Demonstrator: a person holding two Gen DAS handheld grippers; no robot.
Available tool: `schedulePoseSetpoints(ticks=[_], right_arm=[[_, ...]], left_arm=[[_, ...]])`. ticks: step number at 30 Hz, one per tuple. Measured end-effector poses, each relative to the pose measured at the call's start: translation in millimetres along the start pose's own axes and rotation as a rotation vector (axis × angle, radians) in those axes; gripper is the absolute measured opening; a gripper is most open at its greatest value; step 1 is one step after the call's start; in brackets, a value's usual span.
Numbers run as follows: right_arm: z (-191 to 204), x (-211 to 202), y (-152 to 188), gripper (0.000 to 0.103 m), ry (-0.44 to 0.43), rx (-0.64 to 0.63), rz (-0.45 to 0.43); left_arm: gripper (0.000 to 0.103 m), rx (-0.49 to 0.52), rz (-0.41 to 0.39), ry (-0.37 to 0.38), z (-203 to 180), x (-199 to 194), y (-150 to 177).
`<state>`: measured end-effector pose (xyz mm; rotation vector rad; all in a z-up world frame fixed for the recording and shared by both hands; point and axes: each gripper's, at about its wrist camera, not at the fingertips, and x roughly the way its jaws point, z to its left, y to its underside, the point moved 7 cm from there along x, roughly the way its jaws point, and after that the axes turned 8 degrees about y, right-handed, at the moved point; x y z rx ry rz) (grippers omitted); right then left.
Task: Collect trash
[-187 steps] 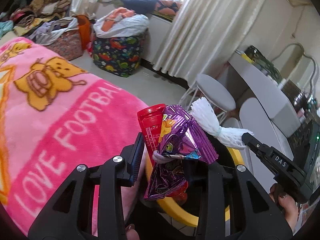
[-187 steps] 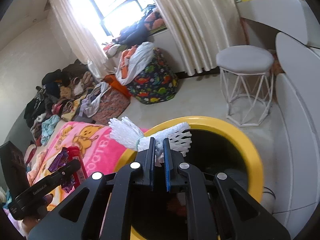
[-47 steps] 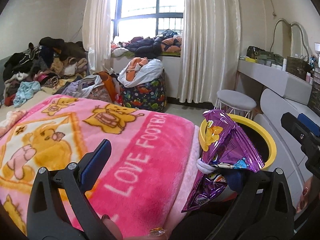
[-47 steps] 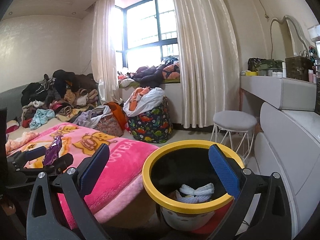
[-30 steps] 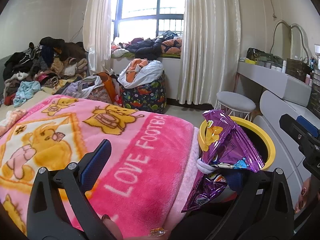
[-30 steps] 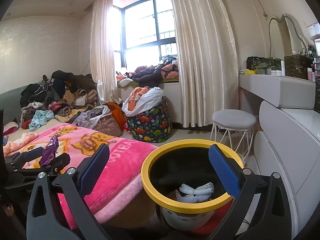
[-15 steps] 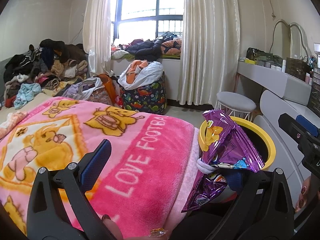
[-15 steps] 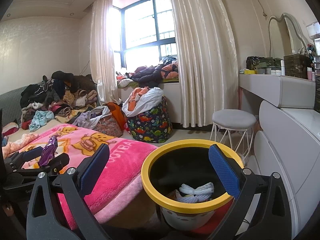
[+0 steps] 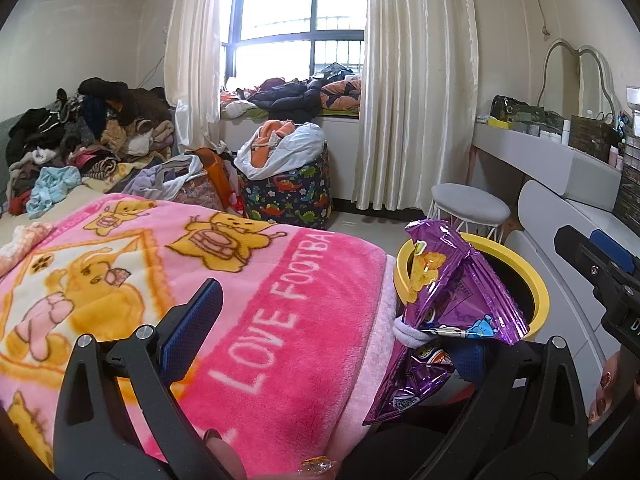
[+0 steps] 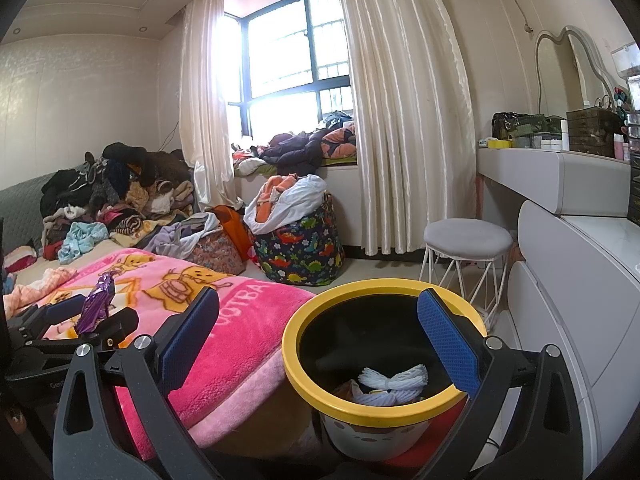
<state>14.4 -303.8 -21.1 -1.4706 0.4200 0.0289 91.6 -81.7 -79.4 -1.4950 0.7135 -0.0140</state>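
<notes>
A purple snack bag (image 9: 452, 292) clings to the right finger of my left gripper (image 9: 336, 328), whose jaws stand wide apart over the pink blanket's edge. Behind the bag is the yellow-rimmed trash bin (image 9: 532, 280). In the right wrist view my right gripper (image 10: 320, 308) is open, its blue pads on either side of the bin (image 10: 384, 286). A white foam net (image 10: 392, 384) lies inside the bin with other scraps. The left gripper with the purple bag (image 10: 98, 304) shows at the far left of that view.
A pink cartoon blanket (image 9: 240, 292) covers the bed beside the bin. A white stool (image 10: 468, 240), a dinosaur-print bag (image 10: 300, 252) and a clothes pile (image 10: 112, 196) stand behind. A white vanity (image 10: 560, 184) runs along the right. A small wrapper (image 9: 318, 465) lies at the blanket's near edge.
Since six seconds ago both grippers opened and drew back; the foam net now lies in the bin and the red cup is out of view. Nothing moved in the last second.
</notes>
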Motion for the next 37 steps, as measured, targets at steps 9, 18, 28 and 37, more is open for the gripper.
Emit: schedulePoseSetpoints(ticks=[9,18,28,37], right_arm=[[-0.7,0.2,0.1,0.097,0.001,0.001,-0.001],[0.8,-4.4,-2.0,0.097,0.008,0.01,-0.01],[-13.8,-3.3,-12.2,0.097,0.03,0.091,-0.012],[-42.2,40.1,-37.2,0.097,-0.096,0.117,0.121]], left_arm=[[0.092,-0.002,0.0,0.001,-0.7,-0.6,0.3],[0.092,0.0,-0.013,0.006,-1.8,-0.2,-4.6],[0.092,0.039,-0.041,0.054,-29.9,20.4,-33.4],[0.092,0.109,0.085,0.194,-67.2,96.5,-45.1]])
